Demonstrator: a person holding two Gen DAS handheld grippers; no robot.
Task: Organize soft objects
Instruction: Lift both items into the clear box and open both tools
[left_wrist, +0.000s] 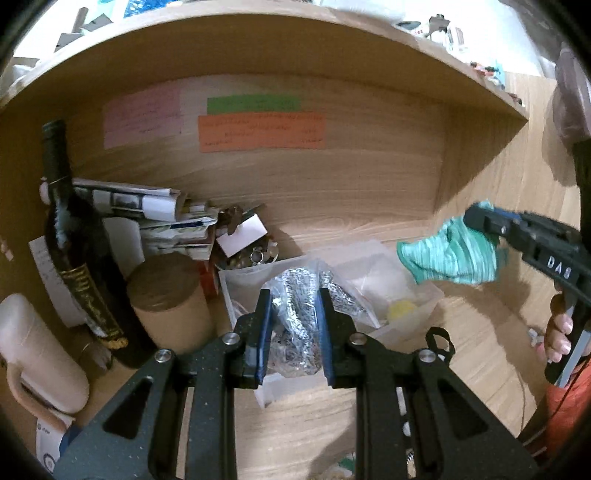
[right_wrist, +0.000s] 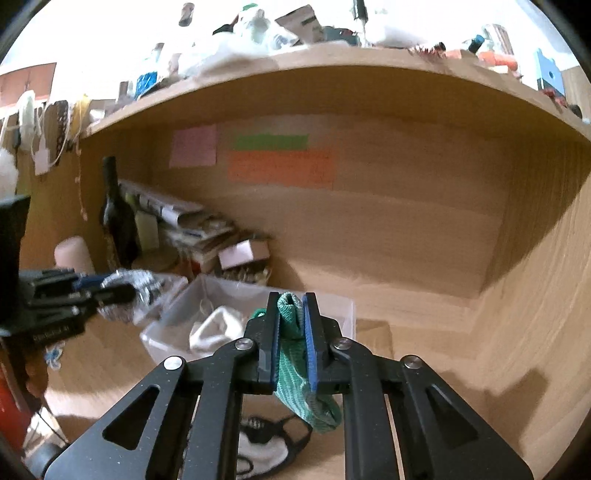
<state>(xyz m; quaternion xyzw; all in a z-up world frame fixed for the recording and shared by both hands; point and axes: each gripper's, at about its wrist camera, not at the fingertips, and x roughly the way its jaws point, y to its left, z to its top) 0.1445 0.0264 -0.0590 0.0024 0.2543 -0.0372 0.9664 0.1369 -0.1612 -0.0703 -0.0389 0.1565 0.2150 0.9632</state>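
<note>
My left gripper (left_wrist: 294, 295) is shut on a clear bag of silver-grey fabric (left_wrist: 301, 321), held over a clear plastic bin (left_wrist: 424, 299) on the wooden desk. My right gripper (right_wrist: 291, 299) is shut on a teal-green knit cloth (right_wrist: 291, 332) that hangs down between its fingers. In the left wrist view the right gripper (left_wrist: 480, 221) holds the teal cloth (left_wrist: 450, 254) in the air to the right of the bin. In the right wrist view the left gripper (right_wrist: 122, 291) with the silver bag (right_wrist: 129, 295) is at the left, by the bin (right_wrist: 332, 310), which holds a white soft item (right_wrist: 212, 328).
A dark wine bottle (left_wrist: 74, 251), a cardboard tube (left_wrist: 170, 299), a pale pink container (left_wrist: 33, 350) and stacked papers (left_wrist: 159, 214) crowd the desk's back left. A shelf (left_wrist: 258, 48) overhangs the desk. A white face mask with black straps (right_wrist: 266, 446) lies below the right gripper.
</note>
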